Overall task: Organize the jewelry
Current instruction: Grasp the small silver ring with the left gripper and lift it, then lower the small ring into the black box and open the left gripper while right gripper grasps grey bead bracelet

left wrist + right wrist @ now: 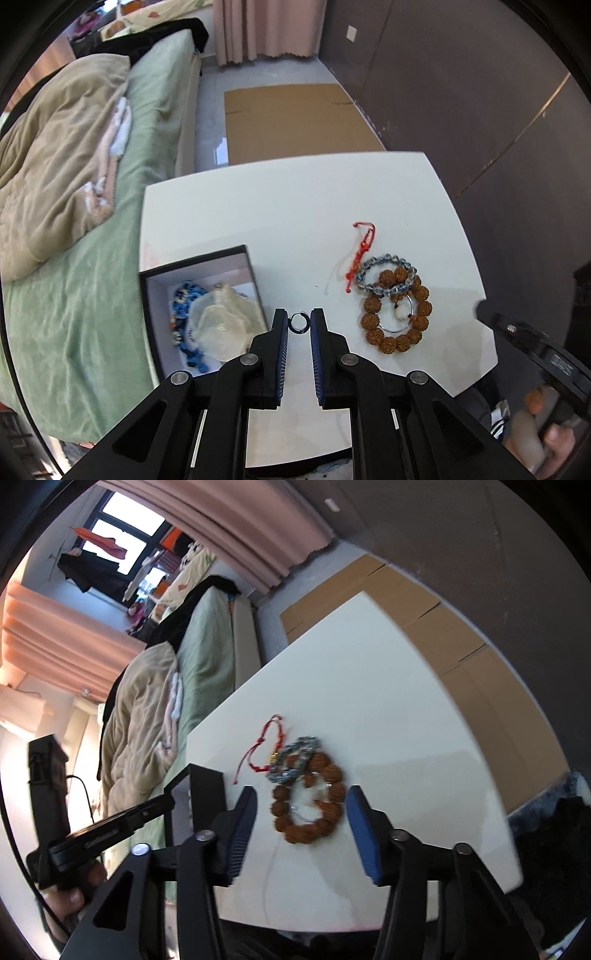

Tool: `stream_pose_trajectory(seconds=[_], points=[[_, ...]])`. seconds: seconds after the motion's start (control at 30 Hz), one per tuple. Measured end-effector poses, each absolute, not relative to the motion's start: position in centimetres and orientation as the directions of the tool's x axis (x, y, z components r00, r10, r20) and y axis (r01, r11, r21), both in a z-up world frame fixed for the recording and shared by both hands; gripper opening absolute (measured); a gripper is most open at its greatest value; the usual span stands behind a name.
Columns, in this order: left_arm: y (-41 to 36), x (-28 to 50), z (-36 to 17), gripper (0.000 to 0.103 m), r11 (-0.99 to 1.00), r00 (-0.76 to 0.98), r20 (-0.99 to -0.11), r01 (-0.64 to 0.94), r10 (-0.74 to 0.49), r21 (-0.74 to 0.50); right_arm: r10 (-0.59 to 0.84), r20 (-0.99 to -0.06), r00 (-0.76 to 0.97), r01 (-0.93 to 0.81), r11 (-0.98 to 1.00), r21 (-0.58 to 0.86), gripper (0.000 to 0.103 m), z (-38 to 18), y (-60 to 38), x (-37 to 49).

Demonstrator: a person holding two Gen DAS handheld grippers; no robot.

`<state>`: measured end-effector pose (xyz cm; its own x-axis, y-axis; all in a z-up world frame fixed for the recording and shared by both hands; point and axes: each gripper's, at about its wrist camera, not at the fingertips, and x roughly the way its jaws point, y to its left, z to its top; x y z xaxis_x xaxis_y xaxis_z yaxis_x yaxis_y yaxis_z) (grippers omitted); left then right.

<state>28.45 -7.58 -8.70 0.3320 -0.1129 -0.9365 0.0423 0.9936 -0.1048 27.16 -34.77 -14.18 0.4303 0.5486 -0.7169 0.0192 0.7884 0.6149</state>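
Observation:
My left gripper (299,323) is shut on a small dark ring (299,323), pinched at its fingertips just right of an open black box (236,254). The box holds a blue bead bracelet (181,299) and a translucent pouch (221,321). On the white table (295,206) lie a red string bracelet (364,247), a grey-blue bead bracelet (384,273) and a brown bead bracelet (373,317), piled together. My right gripper (302,794) is open, its fingers to either side of the brown bead bracelet (306,830) and apart from it.
A bed (74,295) with green sheet and beige blanket runs along the table's left side. Flat cardboard (295,118) lies on the floor beyond the table. A dark wall stands to the right. A person's hand (546,435) grips the right tool.

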Motion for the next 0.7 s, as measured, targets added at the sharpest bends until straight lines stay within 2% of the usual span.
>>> stream_pose_trajectory(seconds=[0.23, 0.7], points=[[-4.8, 27.2, -7.4, 0.013, 0.990, 0.370, -0.920, -0.010, -0.128, -0.141, 0.569, -0.745, 0.349, 0.039, 0.785, 0.618, 0.038, -16.4, -32.0, 30.4], [0.2, 25.7, -7.0, 0.013, 0.974, 0.409, -0.900, -0.096, -0.149, -0.205, 0.575, -0.783, 0.239, 0.140, 0.777, 0.613, 0.037, -19.9, -28.8, 33.1]])
